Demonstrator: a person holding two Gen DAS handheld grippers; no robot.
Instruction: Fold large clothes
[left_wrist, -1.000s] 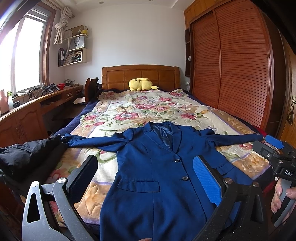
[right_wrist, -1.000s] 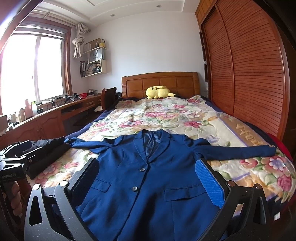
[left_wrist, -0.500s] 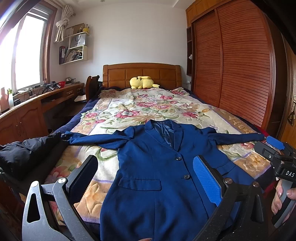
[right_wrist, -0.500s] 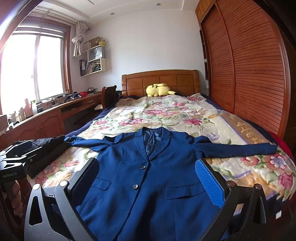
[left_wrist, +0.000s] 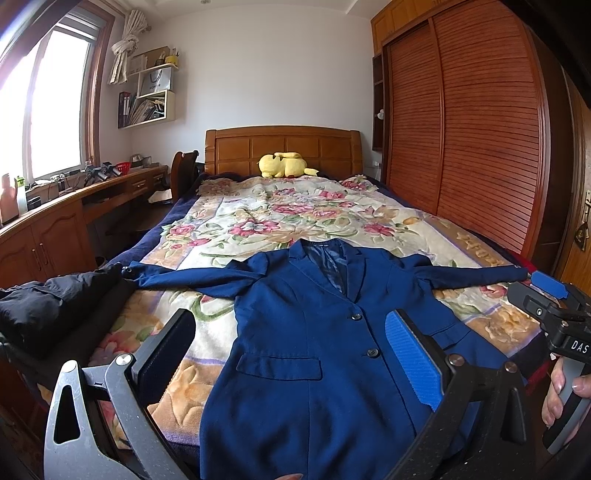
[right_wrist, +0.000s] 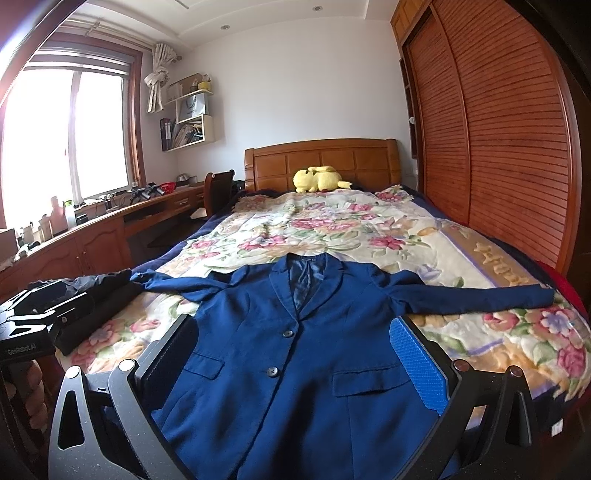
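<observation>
Blazer: a dark blue blazer (left_wrist: 314, 354) lies face up and spread flat on the near half of the bed, collar toward the headboard, hem hanging toward the cameras over the foot edge
Sleeves: both stretched straight out sideways; the left sleeve (left_wrist: 184, 275) ends touching a heap of black clothing (left_wrist: 55, 306) at the bed's left edge, the right sleeve (right_wrist: 476, 297) reaches close to the bed's right edge
Front: closed, two dark buttons (right_wrist: 287, 334) down the middle, a flap pocket (left_wrist: 280, 365) on each side, shiny lining showing inside the open collar
Bed: a floral blanket (left_wrist: 295, 214) covers it; a wooden headboard (left_wrist: 282, 147) at the far end with a yellow plush toy (left_wrist: 282, 165) resting against it
Left gripper: the left gripper (left_wrist: 291, 354) hangs above the blazer's lower part, its fingers wide apart with nothing between them, one pad black, the other blue
Right gripper: the right gripper (right_wrist: 295, 358) hangs above the same lower part, fingers equally wide apart and empty; in the left wrist view its body shows at the right edge, held by a hand (left_wrist: 561, 387)
Surroundings: louvered wooden wardrobe doors (left_wrist: 472, 147) along the right side, a long wooden desk (right_wrist: 92, 236) under the window (right_wrist: 66, 136) on the left, wall shelves (left_wrist: 151, 96) with papers and a bag
</observation>
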